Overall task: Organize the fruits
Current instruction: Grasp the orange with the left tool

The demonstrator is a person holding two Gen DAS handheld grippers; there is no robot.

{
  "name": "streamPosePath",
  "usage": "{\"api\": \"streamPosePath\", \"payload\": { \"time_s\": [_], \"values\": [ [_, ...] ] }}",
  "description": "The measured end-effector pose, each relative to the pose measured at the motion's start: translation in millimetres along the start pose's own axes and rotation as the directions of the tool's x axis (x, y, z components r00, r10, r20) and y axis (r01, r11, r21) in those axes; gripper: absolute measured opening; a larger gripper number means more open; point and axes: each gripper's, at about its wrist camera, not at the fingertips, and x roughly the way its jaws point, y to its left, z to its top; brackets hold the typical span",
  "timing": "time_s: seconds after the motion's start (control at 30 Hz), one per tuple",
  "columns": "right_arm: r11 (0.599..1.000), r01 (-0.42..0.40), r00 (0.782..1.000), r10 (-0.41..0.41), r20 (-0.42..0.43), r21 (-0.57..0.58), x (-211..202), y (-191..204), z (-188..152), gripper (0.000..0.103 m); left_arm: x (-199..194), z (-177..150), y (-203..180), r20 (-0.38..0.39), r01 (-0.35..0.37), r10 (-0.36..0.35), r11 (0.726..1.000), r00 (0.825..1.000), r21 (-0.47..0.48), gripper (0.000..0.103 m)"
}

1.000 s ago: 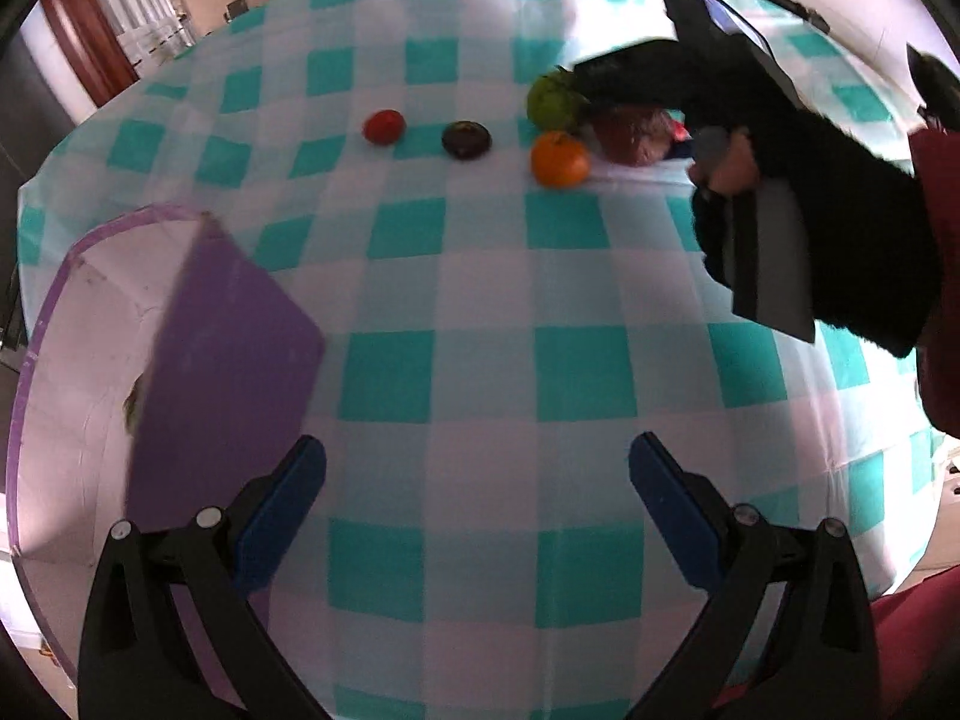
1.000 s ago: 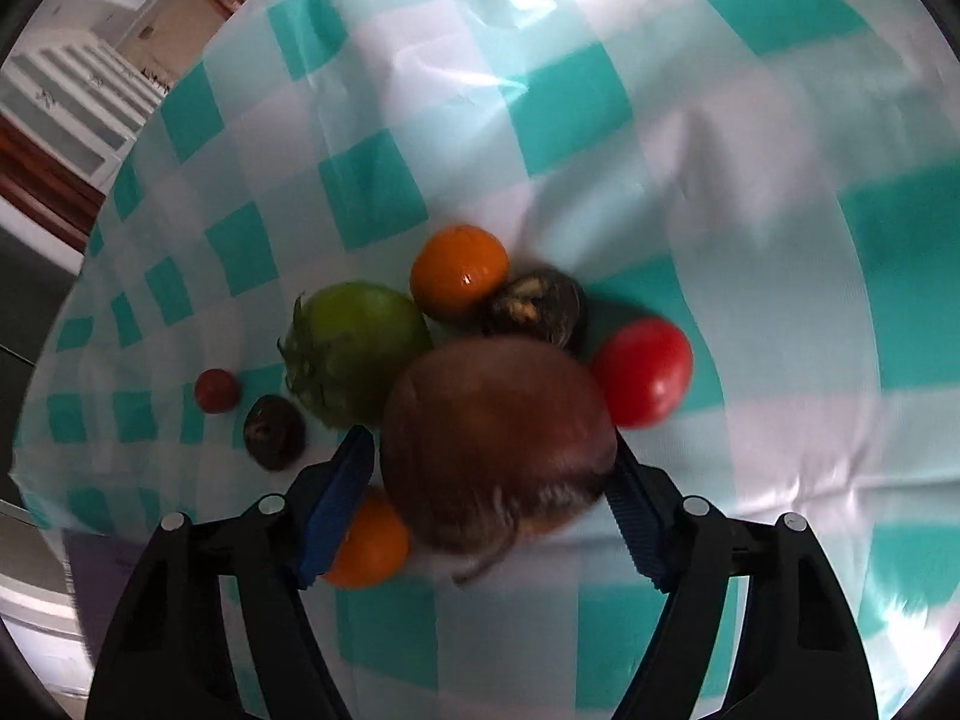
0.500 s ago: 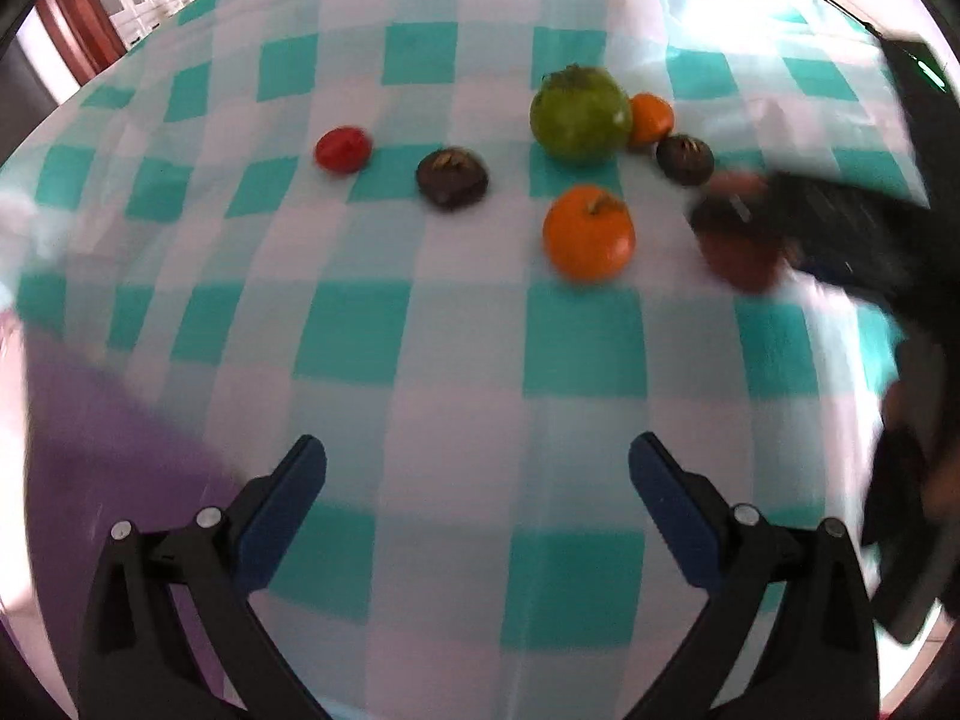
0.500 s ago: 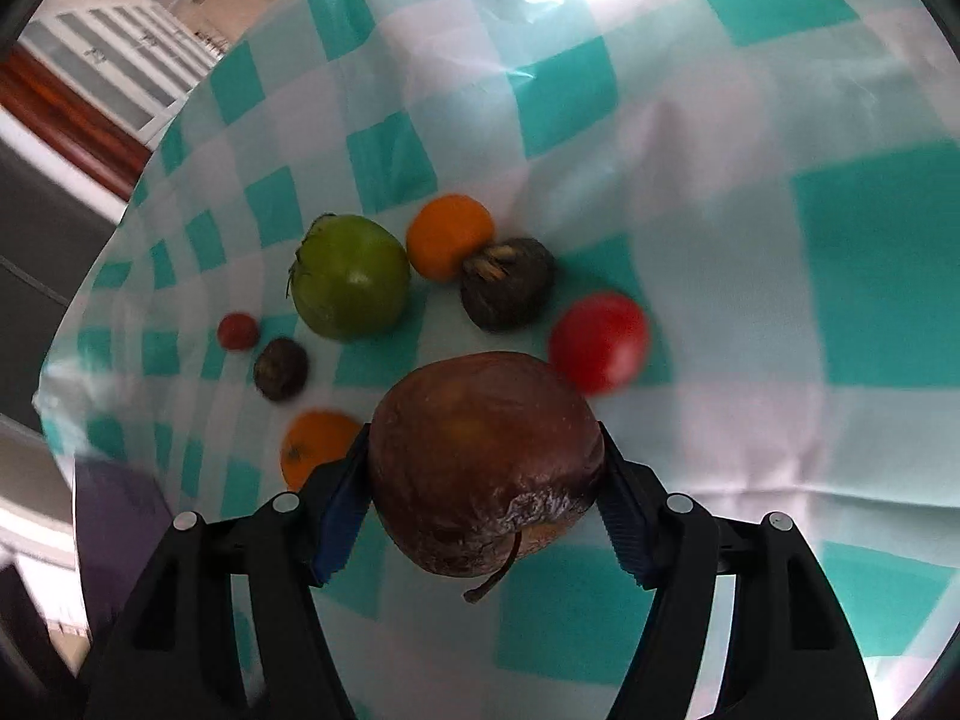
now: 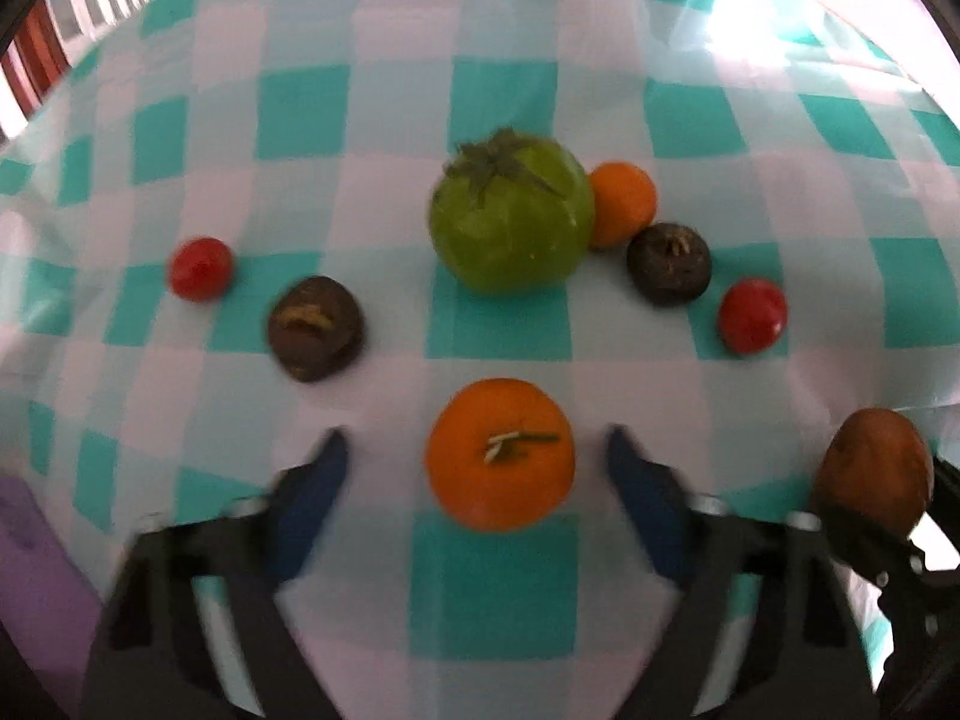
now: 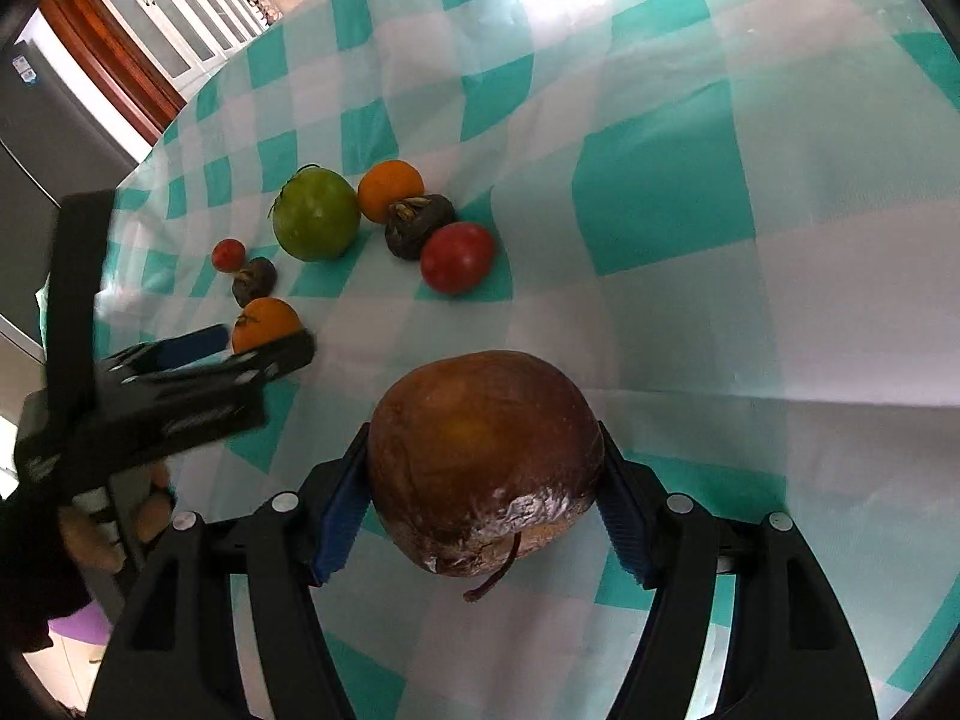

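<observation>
Lying on the checked tablecloth (image 5: 516, 90) are a green tomato (image 5: 511, 217), a small orange fruit (image 5: 621, 203) touching it, two dark fruits (image 5: 669, 263) (image 5: 315, 327) and two red tomatoes (image 5: 753, 315) (image 5: 200, 268). A purple box (image 5: 36, 564) is showing at the left edge. The left gripper (image 5: 474, 468) is reaching forward low, its fingers spread on both sides of the near orange fruit (image 5: 500, 453), not touching it. The right gripper (image 6: 483, 483) is pinching the brown apple (image 6: 485, 459) above the cloth.
</observation>
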Motion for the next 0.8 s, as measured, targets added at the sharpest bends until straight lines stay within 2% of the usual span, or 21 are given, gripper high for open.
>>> {"api": "streamPosePath", "payload": {
  "time_s": [0.03, 0.1, 0.17, 0.43, 0.8],
  "values": [
    [1.000, -0.002, 1.000, 0.002, 0.003, 0.003, 0, 0, 0, 0.067, -1, 1, -1, 0.024, -0.006, 0.006, 1.000, 1.000, 0.001, 0.062],
    [1.000, -0.004, 1.000, 0.004, 0.009, 0.001, -2, -3, -2, 0.067, -2, 1, -6, 0.033, 0.001, -0.002, 1.000, 0.999, 0.027, 0.045],
    [1.000, -0.001, 1.000, 0.001, 0.016, 0.000, -3, -3, -3, 0.067, -4, -2, -13, 0.038, -0.010, 0.008, 0.998, 0.999, 0.060, 0.045],
    [0.998, 0.040, 0.999, -0.039, 0.021, -0.053, -4, 4, -11, 0.067, -6, -5, -14, 0.037, 0.009, -0.011, 0.999, 0.999, 0.051, 0.045],
    [0.991, 0.114, 0.993, -0.112, 0.021, -0.067, -4, 16, -16, 0.066, -14, -17, 9, 0.009, 0.031, -0.031, 0.999, 0.999, 0.040, 0.044]
  ]
}}
